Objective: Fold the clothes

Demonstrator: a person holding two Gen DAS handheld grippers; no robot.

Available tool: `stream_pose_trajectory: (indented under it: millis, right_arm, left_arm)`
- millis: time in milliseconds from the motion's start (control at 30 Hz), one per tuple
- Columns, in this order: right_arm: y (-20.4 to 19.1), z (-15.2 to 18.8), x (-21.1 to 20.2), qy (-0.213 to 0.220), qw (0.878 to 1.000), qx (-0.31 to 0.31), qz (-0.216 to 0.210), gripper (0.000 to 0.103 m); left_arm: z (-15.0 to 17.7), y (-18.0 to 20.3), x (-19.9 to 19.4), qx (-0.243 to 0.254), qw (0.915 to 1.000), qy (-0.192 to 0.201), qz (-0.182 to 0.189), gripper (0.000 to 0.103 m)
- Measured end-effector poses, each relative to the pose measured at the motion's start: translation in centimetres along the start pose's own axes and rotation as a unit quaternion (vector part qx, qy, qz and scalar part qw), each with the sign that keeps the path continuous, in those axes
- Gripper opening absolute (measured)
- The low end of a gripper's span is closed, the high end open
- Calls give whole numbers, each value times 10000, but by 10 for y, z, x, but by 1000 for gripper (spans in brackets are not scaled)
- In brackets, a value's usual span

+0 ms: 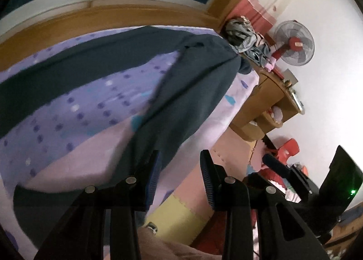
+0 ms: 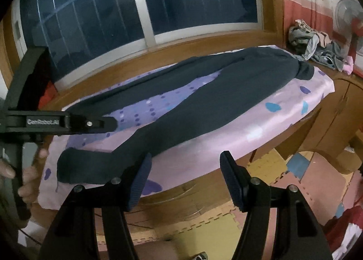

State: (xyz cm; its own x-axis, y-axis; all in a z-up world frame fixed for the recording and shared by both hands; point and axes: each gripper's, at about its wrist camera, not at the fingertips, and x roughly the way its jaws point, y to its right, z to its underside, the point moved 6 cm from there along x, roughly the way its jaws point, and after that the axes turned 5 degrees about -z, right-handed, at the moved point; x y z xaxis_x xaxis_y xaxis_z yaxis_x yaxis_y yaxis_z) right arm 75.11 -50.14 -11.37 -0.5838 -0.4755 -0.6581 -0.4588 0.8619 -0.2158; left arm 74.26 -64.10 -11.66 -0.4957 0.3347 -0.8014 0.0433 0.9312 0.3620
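Ahead of both our tongs, dark trousers (image 2: 226, 92) lie spread on the lilac sheet (image 2: 267, 128), legs apart, long axis running from the near cuff (image 2: 74, 167) away toward the waistband by the window (image 2: 145, 3). Our right gripper (image 2: 185, 180) and left gripper (image 1: 179, 180) hang spread, empty, just short of the near leg; we judge neither clearly closer. Beyond: a clothes pile (image 2: 317, 44), fan (image 1: 293, 43), foam mats (image 2: 204, 232).

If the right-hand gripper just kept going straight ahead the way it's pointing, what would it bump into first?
Probably the lilac sheet at the table's near edge, just beside the dark trousers spread on it. The right gripper is open and empty; depth is hard to judge through the fisheye.
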Motion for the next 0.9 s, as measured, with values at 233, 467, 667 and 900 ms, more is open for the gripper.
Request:
stream_pose_trajectory:
  millis: [233,467,667,900]
  right_arm:
    - [62,-20,17,-89,9999,61,76,63]
    - [137,-63,54,-462,9985,-228,210,63]
    - [212,-118,75,-348,9988,-105,328,63]
    - [271,-154,98,-427,9991,7,55,63]
  left_arm:
    - [-41,32,55,-16,10000,7,77,35]
    - [-111,48,132,-598,9976,97,351,35]
    - [-164,72,186,-572,9975,-184,374,35]
    - [-194,86,216,-622,9980,-133,28,35]
